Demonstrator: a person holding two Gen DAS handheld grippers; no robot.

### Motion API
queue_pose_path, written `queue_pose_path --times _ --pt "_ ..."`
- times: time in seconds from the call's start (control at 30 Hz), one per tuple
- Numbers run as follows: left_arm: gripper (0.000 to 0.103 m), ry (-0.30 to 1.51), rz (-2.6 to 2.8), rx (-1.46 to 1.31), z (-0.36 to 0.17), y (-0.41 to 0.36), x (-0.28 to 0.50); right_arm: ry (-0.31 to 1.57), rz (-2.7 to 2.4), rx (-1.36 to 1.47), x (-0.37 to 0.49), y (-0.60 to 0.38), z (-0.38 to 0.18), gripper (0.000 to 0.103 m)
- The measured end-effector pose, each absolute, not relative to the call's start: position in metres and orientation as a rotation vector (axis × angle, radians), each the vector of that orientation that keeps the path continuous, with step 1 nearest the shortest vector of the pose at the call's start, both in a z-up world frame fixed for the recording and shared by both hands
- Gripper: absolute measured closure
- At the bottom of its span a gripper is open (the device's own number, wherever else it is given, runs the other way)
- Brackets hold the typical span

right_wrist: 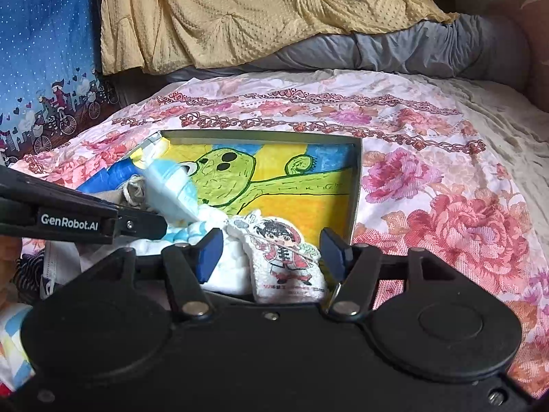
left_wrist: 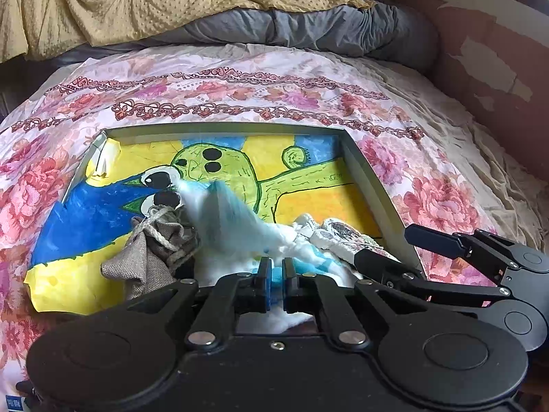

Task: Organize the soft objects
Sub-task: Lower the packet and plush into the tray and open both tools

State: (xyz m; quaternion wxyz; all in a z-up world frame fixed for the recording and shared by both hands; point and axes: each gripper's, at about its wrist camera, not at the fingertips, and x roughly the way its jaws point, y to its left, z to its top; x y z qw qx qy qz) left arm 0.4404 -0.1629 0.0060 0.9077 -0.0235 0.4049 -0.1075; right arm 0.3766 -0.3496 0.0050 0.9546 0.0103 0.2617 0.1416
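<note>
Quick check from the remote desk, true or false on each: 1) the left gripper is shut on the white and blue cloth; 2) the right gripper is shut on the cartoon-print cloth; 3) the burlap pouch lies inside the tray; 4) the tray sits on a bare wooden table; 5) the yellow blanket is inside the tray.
1) True: the left gripper is shut on the white and blue cloth.
2) False: the right gripper is open, the cartoon-print cloth lying between its fingers.
3) True: the burlap pouch lies in the tray.
4) False: the tray sits on the floral bedsheet.
5) False: the yellow blanket is heaped behind, outside the tray.
</note>
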Motion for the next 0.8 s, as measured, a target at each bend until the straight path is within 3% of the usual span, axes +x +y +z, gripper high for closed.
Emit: queue_pose_path --times 0.27,0.4,0.47,0.53,0.6,0.8 --pt "0.089 0.814 -0.196 -0.041 0.014 -0.158 0.435 0.517 0.287 0.046 0.375 -0.354 0.009 0.027" --pt "0.07 0.785 -0.171 -0.044 0.021 -0.152 0.43 0.496 0.281 0.064 0.371 -0.358 0.016 0.021" --pt "0.061 0.768 -0.162 -0.062 0.026 -0.148 0.426 0.486 0.281 0.075 0.368 -0.361 0.02 0.011" --pt "0.039 0.743 -0.149 -0.08 0.031 -0.144 0.421 0.478 0.282 0.086 0.365 -0.363 0.026 0.008" --pt "0.027 0.708 -0.137 -0.099 0.038 -0.139 0.414 0.451 0.272 0.081 0.359 -0.363 0.034 0.004" --pt "0.013 0.636 -0.124 -0.136 0.06 -0.121 0.394 0.396 0.256 0.074 0.34 -0.364 0.057 0.001"
